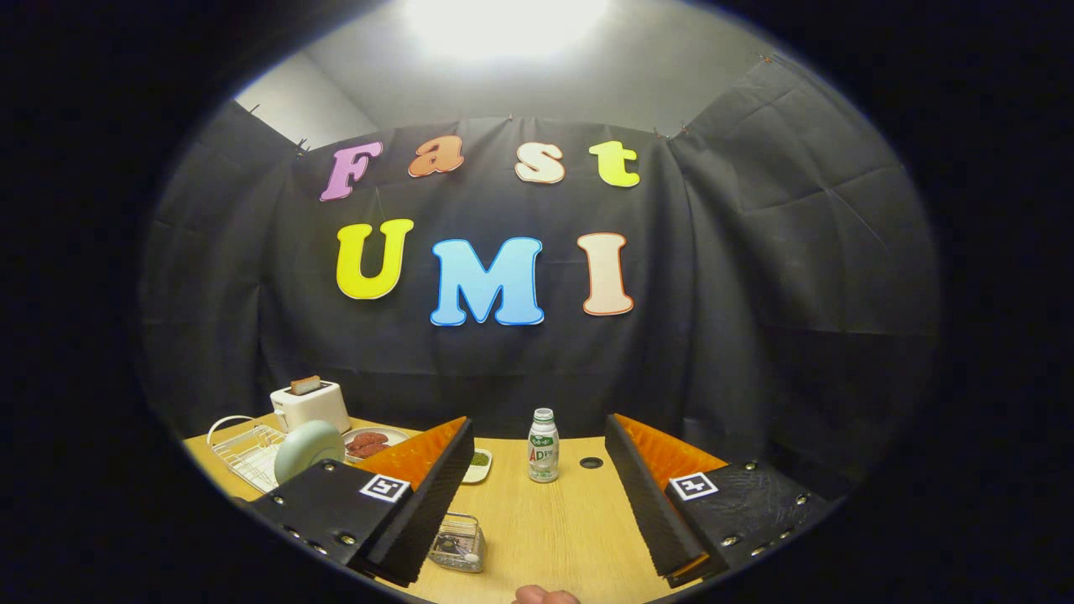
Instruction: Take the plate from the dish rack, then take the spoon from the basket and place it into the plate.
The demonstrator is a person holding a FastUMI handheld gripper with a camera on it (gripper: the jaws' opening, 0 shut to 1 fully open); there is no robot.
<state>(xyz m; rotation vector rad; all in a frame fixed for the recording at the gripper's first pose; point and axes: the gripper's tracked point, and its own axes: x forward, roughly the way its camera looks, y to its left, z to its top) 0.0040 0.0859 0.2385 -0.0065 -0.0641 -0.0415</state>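
A pale green plate (307,449) stands on edge in the white wire dish rack (247,453), off to the left beyond my left finger. A small clear wire basket (459,544) sits on the table close to my left finger's inner side; something small lies in it, and I cannot tell whether it is the spoon. My gripper (537,482) is open, held above the wooden table (554,528), with nothing between its fingers.
A white toaster (310,404) with a slice in it stands behind the rack. Beside it lie a plate with reddish food (369,442) and a small dish with green contents (478,463). A small bottle (543,445) stands straight ahead, near a dark hole (591,462). Part of a hand (545,596) shows below.
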